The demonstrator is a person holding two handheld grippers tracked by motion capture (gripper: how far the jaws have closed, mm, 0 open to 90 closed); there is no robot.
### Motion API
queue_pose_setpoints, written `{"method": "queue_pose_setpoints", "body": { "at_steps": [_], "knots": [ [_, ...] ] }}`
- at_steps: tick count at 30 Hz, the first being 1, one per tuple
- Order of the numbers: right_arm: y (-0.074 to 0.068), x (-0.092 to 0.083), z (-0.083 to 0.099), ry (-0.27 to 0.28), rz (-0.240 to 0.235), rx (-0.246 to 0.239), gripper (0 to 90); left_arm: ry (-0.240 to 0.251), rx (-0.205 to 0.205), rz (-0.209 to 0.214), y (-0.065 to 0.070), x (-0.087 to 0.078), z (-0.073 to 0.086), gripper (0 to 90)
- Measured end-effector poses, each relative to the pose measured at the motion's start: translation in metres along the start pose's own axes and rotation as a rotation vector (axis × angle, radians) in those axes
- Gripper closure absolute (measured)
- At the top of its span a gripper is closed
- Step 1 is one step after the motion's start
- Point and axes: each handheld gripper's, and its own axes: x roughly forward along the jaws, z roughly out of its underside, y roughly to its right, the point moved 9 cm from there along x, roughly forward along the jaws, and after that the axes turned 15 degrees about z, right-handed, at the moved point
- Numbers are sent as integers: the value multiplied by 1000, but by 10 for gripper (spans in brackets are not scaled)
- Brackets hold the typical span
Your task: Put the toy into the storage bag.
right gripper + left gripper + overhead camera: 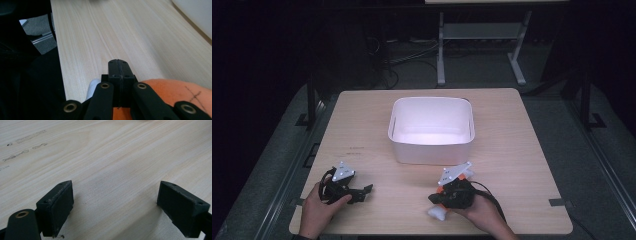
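Note:
My left gripper [363, 193] rests low over the wooden table [512, 165] near its front left, held by a hand. In the left gripper view its jaws stand wide apart, so the left gripper [115, 205] is open with only bare wood between the pads. My right gripper [433, 199] sits near the front middle and points left along the table. In the right gripper view the right gripper [117, 65] has its pads pressed flat together, shut with nothing between them. An orange rounded thing [175, 91] with a drawn cross and a white piece [92, 88] lie under its jaws; whether they are held I cannot tell.
A white rectangular bin [432, 145] stands in the middle of the table, just beyond the right gripper; its wall [197, 15] shows at the top right of the right gripper view. The table's front edge runs close below both hands. Faint pencil marks [27, 138] lie on the wood.

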Motion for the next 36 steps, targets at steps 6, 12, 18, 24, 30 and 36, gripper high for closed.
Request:
{"method": "queue_pose_setpoints", "body": {
  "at_steps": [6,12,18,24,30,36],
  "knots": [
    [-2,10,4,-37,14,-25,896,0,0,0,0,0,0,130],
    [-2,9,10,-54,18,-36,896,-1,0,0,0,0,0,130],
    [-1,0,17,-54,12,-51,896,-2,0,0,0,0,0,130],
    [0,-10,27,-54,12,-44,896,-2,0,0,0,0,0,130],
    [3,-20,37,-60,13,-31,896,-2,0,0,0,0,0,130],
    [5,-27,45,-69,16,-20,896,-1,0,0,0,0,0,130]
  ]
}}
